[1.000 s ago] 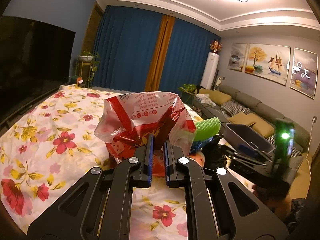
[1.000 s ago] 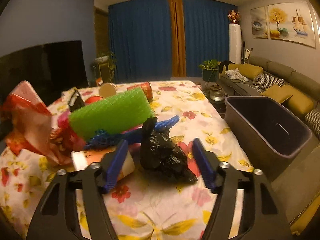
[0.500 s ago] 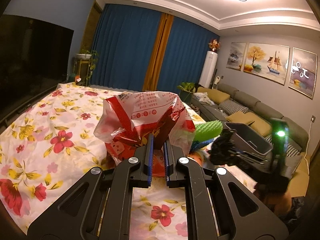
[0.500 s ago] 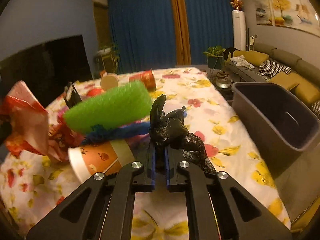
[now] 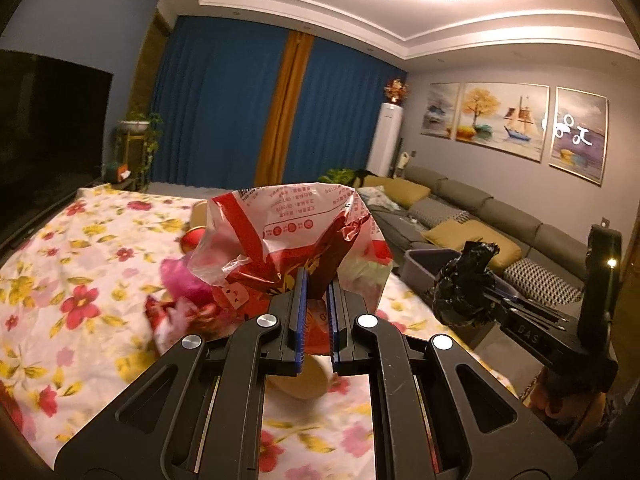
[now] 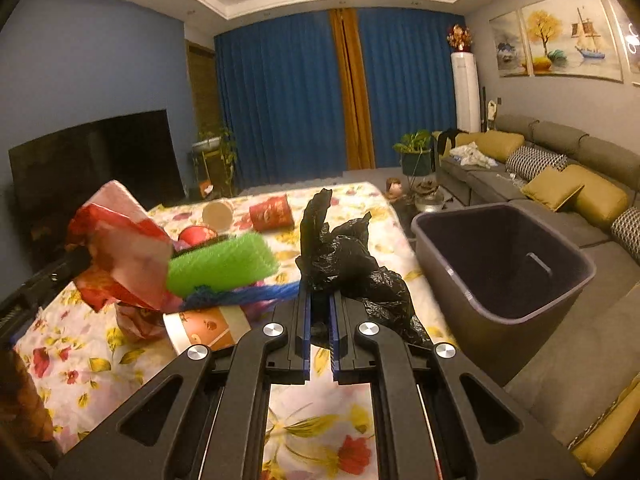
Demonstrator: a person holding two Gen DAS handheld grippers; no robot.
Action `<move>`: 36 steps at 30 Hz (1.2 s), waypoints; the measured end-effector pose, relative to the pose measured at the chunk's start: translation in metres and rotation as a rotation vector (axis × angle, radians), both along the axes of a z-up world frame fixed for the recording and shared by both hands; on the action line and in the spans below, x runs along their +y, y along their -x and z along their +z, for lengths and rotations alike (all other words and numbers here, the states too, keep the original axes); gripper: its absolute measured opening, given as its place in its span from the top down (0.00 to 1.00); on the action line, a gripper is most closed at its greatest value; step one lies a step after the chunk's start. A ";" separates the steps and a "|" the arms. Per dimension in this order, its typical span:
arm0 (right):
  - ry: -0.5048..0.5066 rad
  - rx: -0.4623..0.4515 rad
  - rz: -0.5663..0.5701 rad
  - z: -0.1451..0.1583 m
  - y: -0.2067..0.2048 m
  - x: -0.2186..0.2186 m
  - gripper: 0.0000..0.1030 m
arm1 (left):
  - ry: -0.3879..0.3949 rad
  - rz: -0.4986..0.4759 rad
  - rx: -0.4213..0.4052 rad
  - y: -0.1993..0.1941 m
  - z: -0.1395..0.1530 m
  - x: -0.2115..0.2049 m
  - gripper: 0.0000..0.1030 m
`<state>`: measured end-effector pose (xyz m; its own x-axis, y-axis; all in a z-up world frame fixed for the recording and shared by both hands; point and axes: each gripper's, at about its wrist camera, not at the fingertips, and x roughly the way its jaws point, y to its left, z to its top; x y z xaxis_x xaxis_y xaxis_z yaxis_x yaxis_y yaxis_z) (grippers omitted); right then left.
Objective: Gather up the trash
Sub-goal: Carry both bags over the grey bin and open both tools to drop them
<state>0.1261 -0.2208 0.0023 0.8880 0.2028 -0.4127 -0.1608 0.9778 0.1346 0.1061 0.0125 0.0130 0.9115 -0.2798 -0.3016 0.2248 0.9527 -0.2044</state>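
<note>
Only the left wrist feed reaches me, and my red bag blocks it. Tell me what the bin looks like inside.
Observer: The grey bin is open-topped, and no trash shows in the part of its inside that I can see.
Operator: Place the black bag relative to it.
Observer: The black plastic bag, in the shut jaws of the right gripper, hangs over the floral tablecloth, left of the bin's rim and not above its opening.
Operator: Name what lies behind my bag.
Observer: A green bristly roller lies above a printed paper cup that is on its side.
</note>
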 end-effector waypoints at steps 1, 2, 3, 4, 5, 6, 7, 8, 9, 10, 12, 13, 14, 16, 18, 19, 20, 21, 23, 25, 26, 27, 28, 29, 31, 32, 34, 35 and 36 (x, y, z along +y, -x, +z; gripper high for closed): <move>-0.002 -0.005 -0.003 0.002 0.000 -0.003 0.92 | -0.004 -0.009 -0.005 -0.001 0.002 -0.005 0.92; -0.003 -0.013 -0.011 0.005 0.001 -0.008 0.92 | -0.010 -0.018 -0.011 -0.003 0.005 -0.011 0.92; -0.002 -0.019 -0.019 0.008 0.003 -0.012 0.92 | -0.013 -0.027 -0.017 -0.003 0.007 -0.017 0.92; -0.002 -0.024 -0.026 0.009 0.003 -0.015 0.92 | -0.017 -0.036 -0.023 -0.005 0.009 -0.022 0.92; -0.001 -0.033 -0.037 0.012 0.004 -0.020 0.92 | -0.021 -0.051 -0.030 -0.008 0.013 -0.031 0.92; 0.000 -0.038 -0.046 0.014 0.005 -0.024 0.92 | -0.022 -0.064 -0.035 -0.011 0.016 -0.038 0.92; 0.002 -0.044 -0.056 0.017 0.005 -0.029 0.92 | -0.023 -0.074 -0.038 -0.014 0.017 -0.043 0.92; 0.004 -0.051 -0.066 0.018 0.005 -0.034 0.92 | -0.024 -0.087 -0.043 -0.017 0.020 -0.050 0.92; 0.009 -0.063 -0.084 0.021 0.006 -0.040 0.92 | -0.028 -0.102 -0.050 -0.021 0.023 -0.060 0.92; 0.013 -0.070 -0.095 0.023 0.005 -0.044 0.92 | -0.030 -0.113 -0.056 -0.024 0.025 -0.068 0.92; 0.022 -0.087 -0.128 0.027 0.006 -0.055 0.92 | -0.030 -0.145 -0.066 -0.032 0.031 -0.088 0.92; 0.021 -0.093 -0.142 0.029 0.005 -0.061 0.92 | -0.030 -0.155 -0.068 -0.033 0.032 -0.095 0.92; 0.020 -0.097 -0.153 0.030 0.005 -0.067 0.92 | -0.030 -0.167 -0.072 -0.036 0.033 -0.103 0.92; 0.011 -0.106 -0.179 0.034 0.002 -0.081 0.92 | -0.035 -0.189 -0.080 -0.045 0.037 -0.122 0.92; 0.010 -0.119 -0.203 0.038 0.001 -0.093 0.92 | -0.036 -0.212 -0.084 -0.053 0.039 -0.141 0.92; 0.012 -0.129 -0.218 0.040 -0.001 -0.098 0.92 | -0.036 -0.223 -0.086 -0.059 0.040 -0.152 0.92; 0.014 -0.138 -0.233 0.043 -0.003 -0.104 0.92 | -0.037 -0.231 -0.087 -0.062 0.041 -0.159 0.92; 0.014 -0.143 -0.241 0.044 -0.004 -0.108 0.92 | -0.037 -0.240 -0.088 -0.067 0.041 -0.168 0.92; 0.011 -0.154 -0.260 0.046 -0.009 -0.118 0.92 | -0.044 -0.255 -0.088 -0.076 0.038 -0.182 0.92; 0.010 -0.159 -0.276 0.046 -0.013 -0.124 0.92 | -0.050 -0.276 -0.086 -0.086 0.035 -0.197 0.92; 0.008 -0.161 -0.284 0.046 -0.016 -0.128 0.92 | -0.054 -0.283 -0.082 -0.090 0.033 -0.203 0.92; 0.005 -0.162 -0.286 0.044 -0.017 -0.131 0.92 | -0.057 -0.293 -0.073 -0.095 0.031 -0.210 0.92; 0.001 -0.162 -0.290 0.043 -0.020 -0.135 0.92 | -0.055 -0.303 -0.062 -0.101 0.027 -0.215 0.92; -0.003 -0.160 -0.296 0.041 -0.023 -0.139 0.92 | -0.054 -0.308 -0.055 -0.105 0.025 -0.221 0.92; -0.011 -0.156 -0.305 0.039 -0.027 -0.143 0.92 | -0.051 -0.324 -0.039 -0.115 0.021 -0.231 0.92; -0.017 -0.153 -0.310 0.036 -0.030 -0.147 0.92 | -0.050 -0.326 -0.034 -0.119 0.018 -0.232 0.92; -0.021 -0.147 -0.318 0.032 -0.034 -0.150 0.92 | -0.050 -0.336 -0.018 -0.129 0.013 -0.240 0.92; -0.024 -0.144 -0.319 0.030 -0.036 -0.152 0.92 | -0.049 -0.340 -0.014 -0.132 0.012 -0.245 0.92; -0.026 -0.141 -0.322 0.030 -0.037 -0.153 0.92 | -0.049 -0.345 -0.013 -0.136 0.010 -0.249 0.92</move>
